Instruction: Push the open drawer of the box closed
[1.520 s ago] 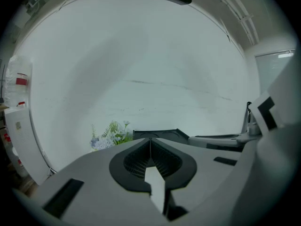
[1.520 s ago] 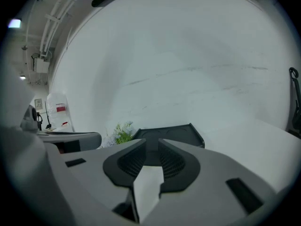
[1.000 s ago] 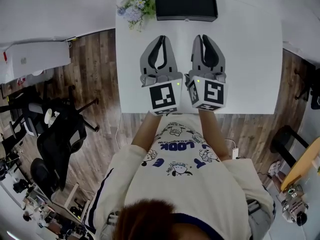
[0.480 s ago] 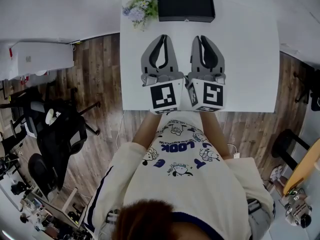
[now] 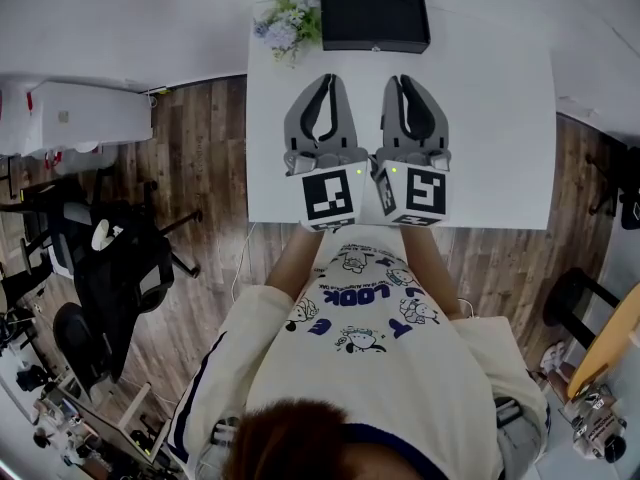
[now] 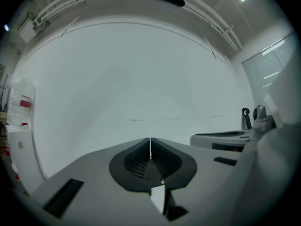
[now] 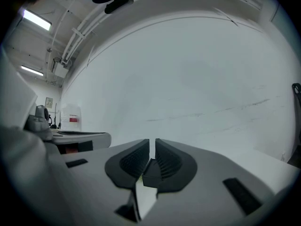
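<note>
**Change from the earlier frames.** In the head view the white tabletop (image 5: 500, 118) and all it carries sit a little lower and further right in frame than a second ago. The two claws have kept their place, side by side.

**Task object.** The black box (image 5: 375, 21) stands at the far edge of the tabletop, well apart from both claws. From above, its drawer cannot be told apart from the body, so how far it stands open cannot be read.

**Surroundings.** A small bunch of flowers (image 5: 290, 23) lies just beside the box, at its left end. The stretch of tabletop between the claw tips and the box is bare. A wooden floor (image 5: 200, 168) surrounds the tabletop, with a black office chair (image 5: 120, 278) and a white cabinet (image 5: 85, 113) to the left.

**Pose.**
- The left claw (image 5: 325, 76) and right claw (image 5: 405, 78) are held over the near half of the tabletop, tips pointing toward the box.
- Their marker cubes (image 5: 330, 193) nearly touch each other at the near edge.
- The person's forearms run back to a printed shirt (image 5: 370, 348).
- Both gripper views look out at a plain white wall.

**Claw state.**
- Left: jaws pressed together, only a hairline seam between them, nothing held.
- Right: jaws drawn in to a slim slit, also empty.
</note>
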`<state>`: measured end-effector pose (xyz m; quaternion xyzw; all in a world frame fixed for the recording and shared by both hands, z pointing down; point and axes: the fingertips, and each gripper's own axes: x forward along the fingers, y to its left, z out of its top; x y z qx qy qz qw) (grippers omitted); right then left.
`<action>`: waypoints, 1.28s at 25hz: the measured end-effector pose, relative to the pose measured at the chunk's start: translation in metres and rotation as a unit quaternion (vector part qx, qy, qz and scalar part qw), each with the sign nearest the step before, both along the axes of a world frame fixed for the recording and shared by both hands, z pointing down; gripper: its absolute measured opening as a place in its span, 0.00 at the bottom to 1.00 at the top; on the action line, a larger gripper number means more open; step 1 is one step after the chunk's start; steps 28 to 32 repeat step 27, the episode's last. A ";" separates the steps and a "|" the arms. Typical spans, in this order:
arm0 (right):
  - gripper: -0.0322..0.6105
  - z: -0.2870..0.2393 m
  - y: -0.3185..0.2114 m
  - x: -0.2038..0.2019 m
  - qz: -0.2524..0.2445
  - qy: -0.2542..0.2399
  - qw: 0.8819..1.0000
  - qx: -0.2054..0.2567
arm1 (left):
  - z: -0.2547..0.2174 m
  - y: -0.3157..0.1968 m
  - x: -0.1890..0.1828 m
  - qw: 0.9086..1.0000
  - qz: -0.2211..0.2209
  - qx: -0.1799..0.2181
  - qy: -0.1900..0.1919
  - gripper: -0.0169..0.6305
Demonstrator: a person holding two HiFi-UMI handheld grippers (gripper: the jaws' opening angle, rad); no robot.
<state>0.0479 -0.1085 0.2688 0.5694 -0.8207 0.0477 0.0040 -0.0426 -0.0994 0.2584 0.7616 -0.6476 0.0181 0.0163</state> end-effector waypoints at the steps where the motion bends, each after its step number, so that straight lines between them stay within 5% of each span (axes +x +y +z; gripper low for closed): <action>1: 0.13 -0.001 0.001 0.000 -0.001 0.000 1.000 0.001 | -0.001 0.000 0.000 1.000 0.000 0.002 -0.001 0.05; 32: 0.13 0.000 0.004 0.011 0.005 0.002 1.000 0.001 | -0.011 0.003 0.009 1.000 0.004 0.014 -0.006 0.05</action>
